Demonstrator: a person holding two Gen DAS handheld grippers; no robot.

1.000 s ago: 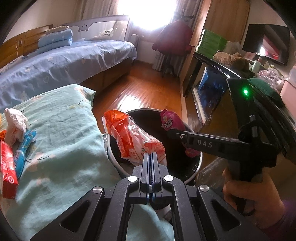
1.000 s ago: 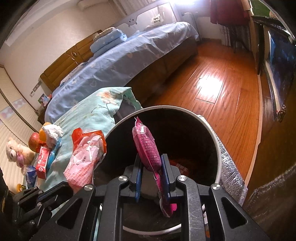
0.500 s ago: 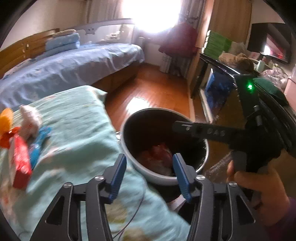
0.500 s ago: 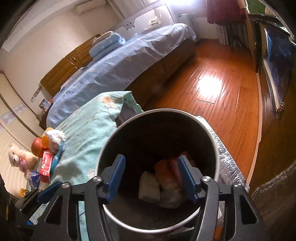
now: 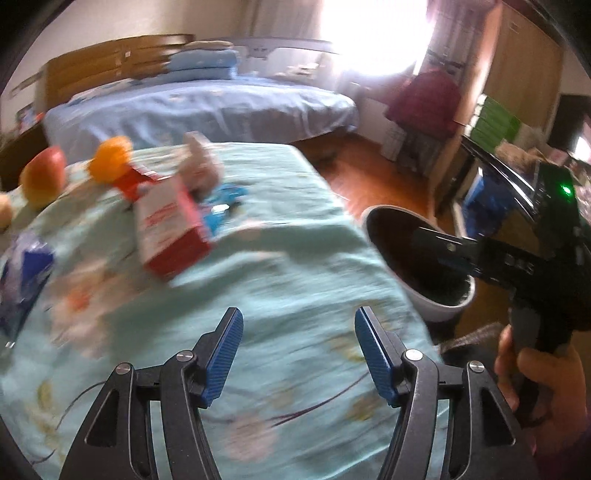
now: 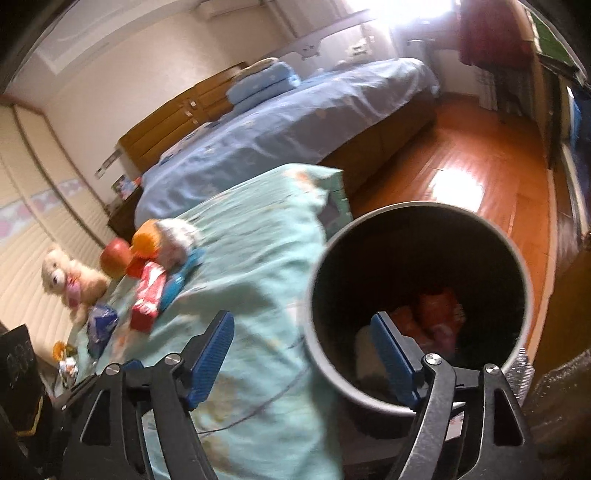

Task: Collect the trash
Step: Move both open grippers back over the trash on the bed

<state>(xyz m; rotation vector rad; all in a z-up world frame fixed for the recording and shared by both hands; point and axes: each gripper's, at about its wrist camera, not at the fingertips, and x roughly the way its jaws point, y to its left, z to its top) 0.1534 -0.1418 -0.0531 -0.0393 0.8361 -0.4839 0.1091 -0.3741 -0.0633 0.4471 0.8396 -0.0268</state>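
My left gripper (image 5: 298, 349) and right gripper (image 6: 301, 352) were both opening, empty; wrappers (image 6: 430, 319) lay in the bin (image 6: 517, 258).

Both views are lit by daylight from a window (image 5: 376, 33) blown out to white glare at the top of the frame, and a bright patch is thrown onto the wooden floor (image 6: 458, 184) right of centre in the right wrist view. Motion blur is smeared across the teal cloth (image 5: 295, 258) and the items on it, while the near gripper parts are rendered sharp. Straight lines are bowed by fisheye distortion, and the corners are darkened to black.
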